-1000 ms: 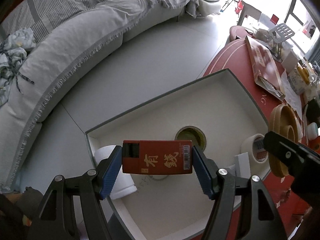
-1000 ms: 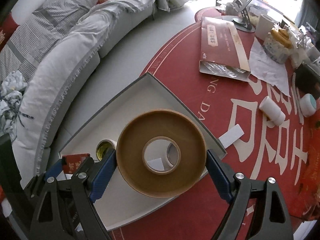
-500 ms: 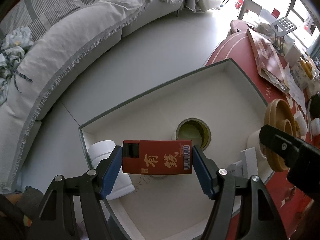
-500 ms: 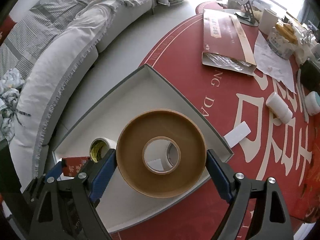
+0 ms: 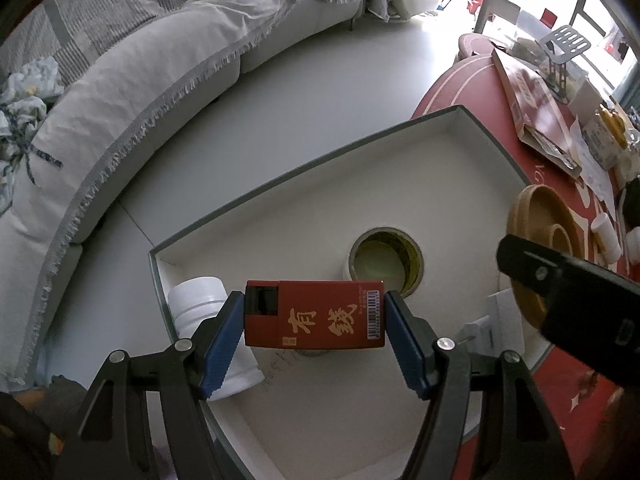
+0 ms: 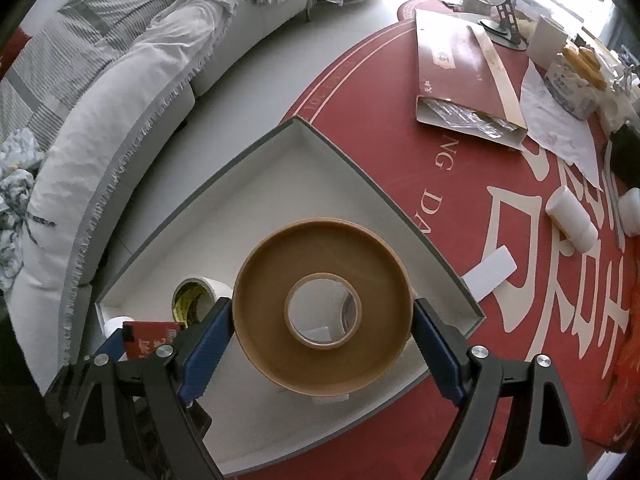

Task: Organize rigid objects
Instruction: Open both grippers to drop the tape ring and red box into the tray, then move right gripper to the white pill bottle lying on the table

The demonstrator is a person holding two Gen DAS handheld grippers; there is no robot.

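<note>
both claws clenched: left claw grips red box, right claw brown tape roll.

I see strong daylight pouring from the blown-out windows at upper right, washing the pale grey floor. Fisheye bending curves the edges, dark vignette fills corners, and the centre stays sharp, shadows soft.

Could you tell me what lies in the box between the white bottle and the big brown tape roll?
In the right wrist view, a smaller white tape roll stands between the white bottle and the brown tape roll.
</note>
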